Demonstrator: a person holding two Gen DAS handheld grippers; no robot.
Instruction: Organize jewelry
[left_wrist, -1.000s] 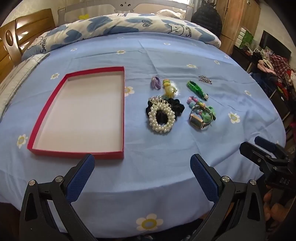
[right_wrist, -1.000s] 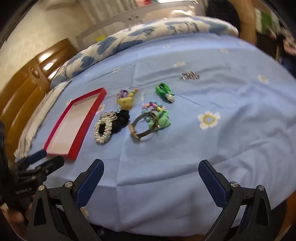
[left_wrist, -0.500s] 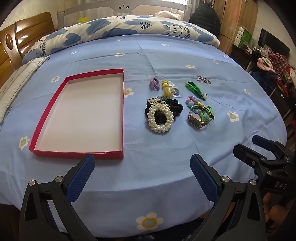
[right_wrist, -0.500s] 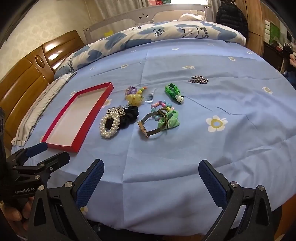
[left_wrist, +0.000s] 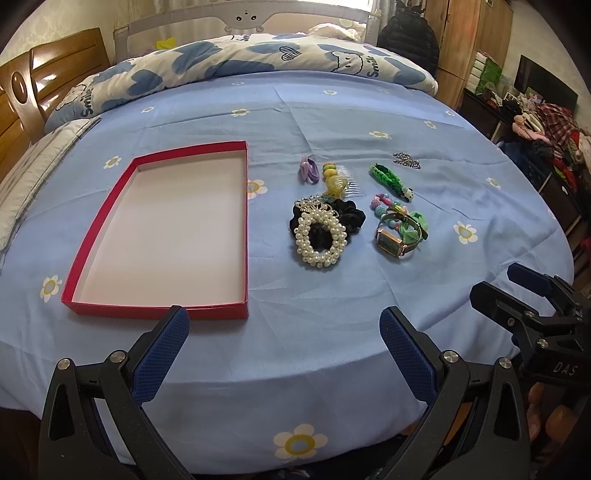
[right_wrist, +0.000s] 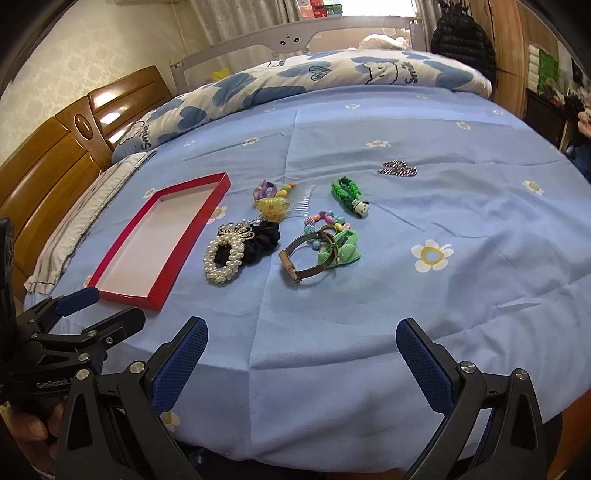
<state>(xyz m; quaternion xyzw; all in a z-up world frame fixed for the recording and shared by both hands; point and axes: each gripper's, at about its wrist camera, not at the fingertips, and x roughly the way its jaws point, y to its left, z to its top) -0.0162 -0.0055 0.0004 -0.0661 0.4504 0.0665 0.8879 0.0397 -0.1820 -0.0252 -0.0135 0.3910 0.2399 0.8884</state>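
Observation:
An empty red tray (left_wrist: 243, 236) (right_wrist: 184, 240) lies on the blue flowered sheet. To its right sit a pearl bracelet (left_wrist: 320, 240) (right_wrist: 223, 258) on a black scrunchie (left_wrist: 349, 216), a watch (left_wrist: 397, 242) (right_wrist: 306, 260), a green bow (right_wrist: 341, 249), a bead bracelet (left_wrist: 386, 205), a green braided band (left_wrist: 389, 181) (right_wrist: 349, 194), a yellow comb clip (left_wrist: 338, 182) (right_wrist: 275, 205), purple ties (left_wrist: 308, 171) and a metal chain (left_wrist: 406, 160) (right_wrist: 397, 168). My left gripper (left_wrist: 284, 352) and right gripper (right_wrist: 301, 363) hover open at the bed's near edge, holding nothing.
A blue-and-white duvet (left_wrist: 258, 59) is bunched along the far side, before a wooden headboard (right_wrist: 55, 158). Cluttered dark furniture (left_wrist: 535, 122) stands beyond the bed's right edge. Each view shows the other gripper at its side, with a hand (right_wrist: 33, 428) on it.
Both cameras have drawn slightly back and steadied; the right view, blurred a second ago, is now sharp. No jewelry has moved and both grippers stay open.

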